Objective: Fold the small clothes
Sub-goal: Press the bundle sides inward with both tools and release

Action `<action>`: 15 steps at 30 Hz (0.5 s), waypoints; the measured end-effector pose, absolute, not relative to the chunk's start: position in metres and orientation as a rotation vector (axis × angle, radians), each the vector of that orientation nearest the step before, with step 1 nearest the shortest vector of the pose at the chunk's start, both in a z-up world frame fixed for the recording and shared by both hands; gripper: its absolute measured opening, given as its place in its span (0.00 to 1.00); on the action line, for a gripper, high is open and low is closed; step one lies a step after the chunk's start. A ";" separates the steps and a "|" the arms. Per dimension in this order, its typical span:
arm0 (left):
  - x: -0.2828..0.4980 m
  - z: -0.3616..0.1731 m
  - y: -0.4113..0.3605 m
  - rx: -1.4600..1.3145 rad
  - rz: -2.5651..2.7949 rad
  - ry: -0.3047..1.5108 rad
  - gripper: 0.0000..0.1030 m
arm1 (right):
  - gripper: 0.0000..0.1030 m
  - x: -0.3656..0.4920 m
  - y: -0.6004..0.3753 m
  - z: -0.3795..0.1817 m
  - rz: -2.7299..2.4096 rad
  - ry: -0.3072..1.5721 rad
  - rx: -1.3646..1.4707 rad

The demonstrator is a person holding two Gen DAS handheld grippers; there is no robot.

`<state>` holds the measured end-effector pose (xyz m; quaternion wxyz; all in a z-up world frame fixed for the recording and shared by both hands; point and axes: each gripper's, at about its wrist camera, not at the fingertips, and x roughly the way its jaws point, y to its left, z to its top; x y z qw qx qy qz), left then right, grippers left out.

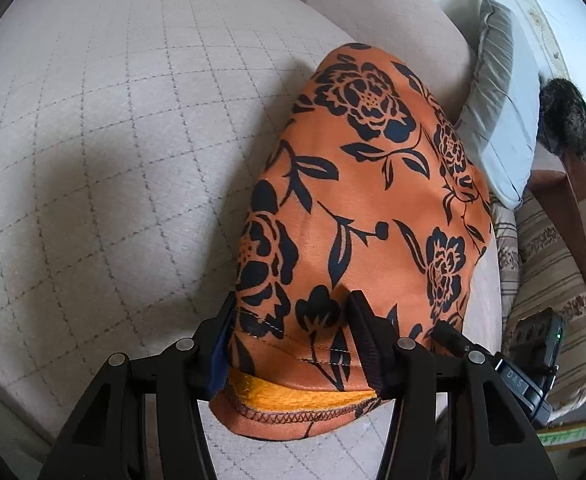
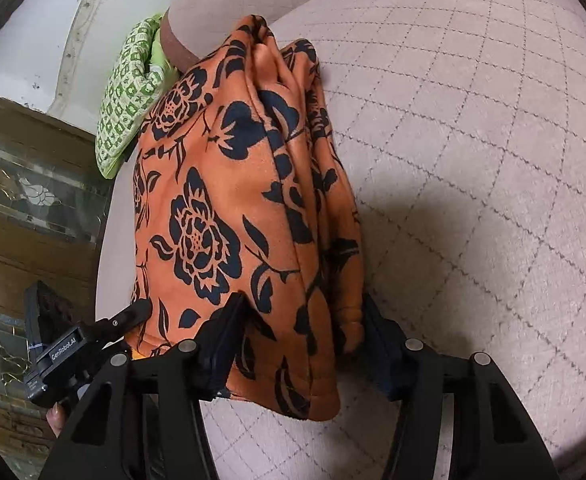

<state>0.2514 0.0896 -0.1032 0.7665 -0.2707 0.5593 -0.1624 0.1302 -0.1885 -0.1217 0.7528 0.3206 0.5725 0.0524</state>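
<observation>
An orange garment (image 1: 365,208) with black flower print hangs above the quilted beige cushion (image 1: 113,140). My left gripper (image 1: 293,340) is shut on its hemmed edge, where a yellow fleece lining shows. My right gripper (image 2: 301,332) is shut on the other side of the same garment (image 2: 229,208), which bunches in thick folds between the pads. Each gripper shows at the edge of the other's view: the right one in the left wrist view (image 1: 453,336), the left one in the right wrist view (image 2: 133,312).
The quilted cushion (image 2: 473,160) spreads under the garment. A grey pillow (image 1: 501,112) and a striped cover (image 1: 549,280) lie to the right of it. A green patterned cloth (image 2: 129,96) lies at the sofa edge, with a wooden glass-fronted cabinet (image 2: 21,200) beyond it.
</observation>
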 end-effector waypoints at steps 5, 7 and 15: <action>0.253 -0.107 0.088 -0.571 -0.333 1.217 0.47 | 0.38 0.130 -0.187 -0.123 0.112 1.252 0.686; 0.252 -0.105 0.086 -0.536 -0.335 1.223 0.36 | 0.32 0.129 -0.183 -0.123 0.120 1.250 0.677; 0.217 -0.059 0.102 -0.530 -0.446 1.126 0.18 | 0.21 0.108 -0.178 -0.073 0.148 1.138 0.626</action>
